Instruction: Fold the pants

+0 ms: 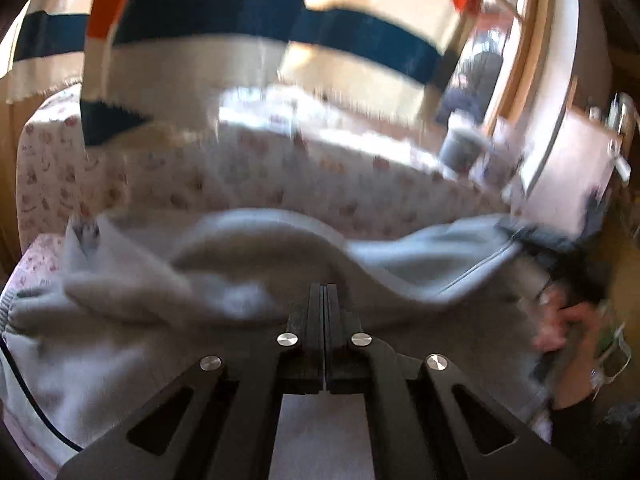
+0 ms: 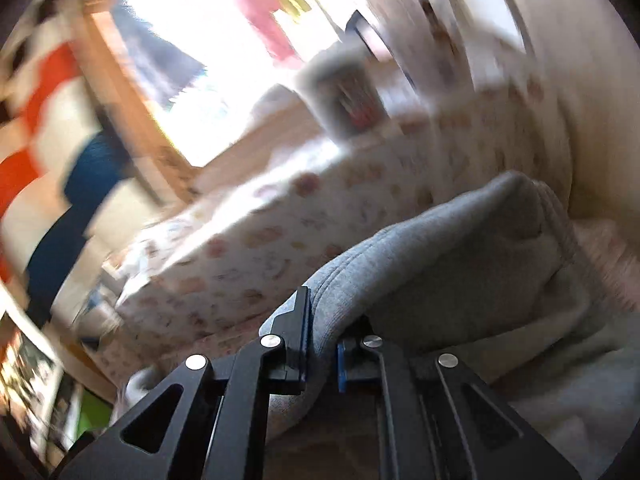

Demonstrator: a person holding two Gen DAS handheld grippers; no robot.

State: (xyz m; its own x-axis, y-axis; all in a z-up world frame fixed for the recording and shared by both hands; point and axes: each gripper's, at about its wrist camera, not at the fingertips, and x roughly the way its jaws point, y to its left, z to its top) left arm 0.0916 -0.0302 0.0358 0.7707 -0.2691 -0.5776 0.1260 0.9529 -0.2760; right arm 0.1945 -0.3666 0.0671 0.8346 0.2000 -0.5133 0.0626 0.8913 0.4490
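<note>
Left wrist view: we see the left gripper (image 1: 324,300) with its two fingers pressed flat together, no gap between them; whether any cloth is pinched at their tips we cannot tell, as the blur hides the contact. The grey pants (image 1: 240,272) lie bunched just beyond the fingertips, on the bed (image 1: 280,176) with the flower-print sheet, a raised fold running across the view. A striped towel (image 1: 248,32) hangs above the far side of the bed. At the right end of the pants a hand (image 1: 560,328) shows beside a dark shape that we take for the other tool. Right wrist view: the right gripper (image 2: 320,336) is closed on a thick seamed edge of the pants (image 2: 460,264), the cloth filling the narrow gap between its fingers (image 2: 298,332) and bulging up beyond them, lifted off the bed (image 2: 280,232). Both views are smeared, so we judge the hands to be in motion. Risks, as we judge them: the bundle in the right grip is thick and rounded, and a quick swing could pull it free; if the left gripper holds nothing, the fold would be carried from one end only and land skewed or bunched; the hanging towel sits close enough to the bed to be brushed on a high lift.
</note>
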